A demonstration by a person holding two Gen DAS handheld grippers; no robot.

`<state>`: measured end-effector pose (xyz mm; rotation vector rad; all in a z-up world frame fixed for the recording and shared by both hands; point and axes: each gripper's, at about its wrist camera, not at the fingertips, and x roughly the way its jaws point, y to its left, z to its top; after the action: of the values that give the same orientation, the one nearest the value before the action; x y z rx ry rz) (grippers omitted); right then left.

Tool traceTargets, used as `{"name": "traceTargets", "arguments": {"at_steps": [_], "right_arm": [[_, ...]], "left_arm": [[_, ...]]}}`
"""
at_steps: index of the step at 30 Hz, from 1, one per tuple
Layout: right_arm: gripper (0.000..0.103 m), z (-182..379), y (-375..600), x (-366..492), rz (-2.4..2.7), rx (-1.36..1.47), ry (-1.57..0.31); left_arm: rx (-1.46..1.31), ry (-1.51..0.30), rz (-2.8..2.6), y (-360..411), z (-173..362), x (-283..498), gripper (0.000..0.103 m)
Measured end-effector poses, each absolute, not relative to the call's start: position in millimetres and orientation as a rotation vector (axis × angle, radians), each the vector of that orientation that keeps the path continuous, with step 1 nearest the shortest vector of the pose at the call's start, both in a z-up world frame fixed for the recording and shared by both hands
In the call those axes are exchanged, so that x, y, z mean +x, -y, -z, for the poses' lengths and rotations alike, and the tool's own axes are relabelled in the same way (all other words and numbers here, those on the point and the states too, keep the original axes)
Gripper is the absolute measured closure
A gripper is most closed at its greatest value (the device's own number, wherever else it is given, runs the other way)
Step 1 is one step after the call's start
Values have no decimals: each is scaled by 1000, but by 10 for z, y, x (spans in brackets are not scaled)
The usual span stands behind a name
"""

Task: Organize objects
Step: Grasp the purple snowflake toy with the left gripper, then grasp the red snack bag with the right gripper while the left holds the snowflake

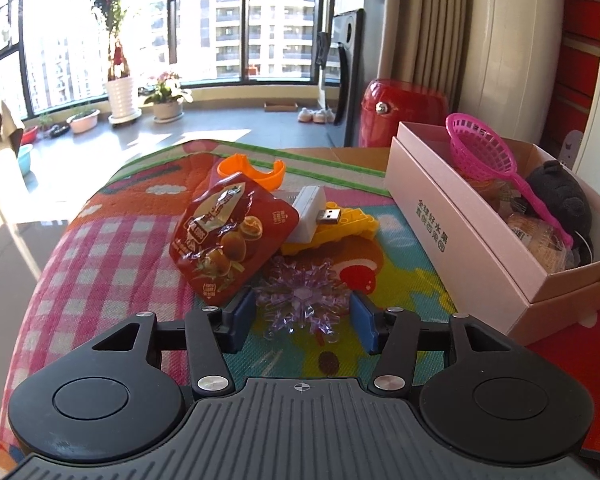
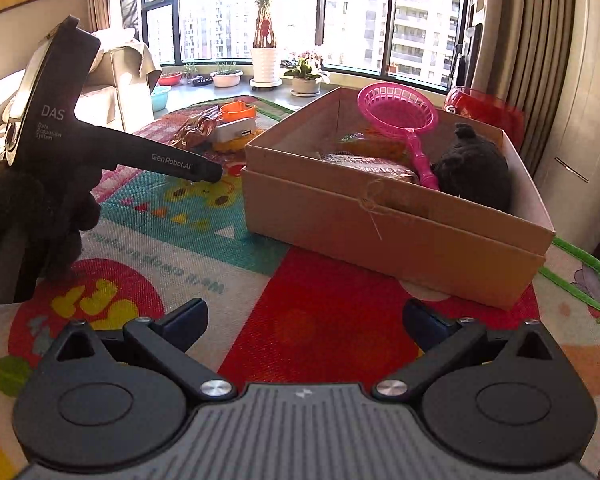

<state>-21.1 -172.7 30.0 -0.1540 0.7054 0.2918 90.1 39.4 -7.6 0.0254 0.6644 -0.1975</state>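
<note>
Purple crystal snowflake (image 1: 302, 300) lay flat on the play mat (image 1: 112, 248), spikes radiating all ways, no clear long axis. It sat between the left gripper (image 1: 303, 322) pads, fingers apart, one each side; contact w/ pads not confirmed. Just beyond it: 1 red snack packet (image 1: 228, 236), long axis running diagonally away to the right, tilted up on its neighbours; 1 white USB adapter (image 1: 314, 212), plug end pointing right, resting on 1 yellow toy brick (image 1: 340, 228); 1 orange clip (image 1: 256, 168) behind the packet. Pile touching throughout.

To the right, 1 open cardboard box (image 2: 380, 216) held 1 pink net scoop (image 2: 398, 110), handle slanting down toward the near right, 1 dark plush toy (image 2: 474, 168) and wrapped items, count unclear.

Right gripper (image 2: 304, 316) hovered over bare mat in front of the box, fingers wide apart, nothing between. Mat between box & pile open; far mat edge close behind the orange clip.
</note>
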Motion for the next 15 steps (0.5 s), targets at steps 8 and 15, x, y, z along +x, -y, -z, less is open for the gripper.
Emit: {"name": "traceTargets", "arguments": {"at_steps": [8, 15], "right_arm": [[0, -578, 1494, -254, -335, -199, -627], [0, -997, 683, 229, -473, -326, -527]], "left_arm": [[-126, -633, 125, -995, 51, 128, 47], [-263, -573, 84, -1440, 53, -188, 47]]}}
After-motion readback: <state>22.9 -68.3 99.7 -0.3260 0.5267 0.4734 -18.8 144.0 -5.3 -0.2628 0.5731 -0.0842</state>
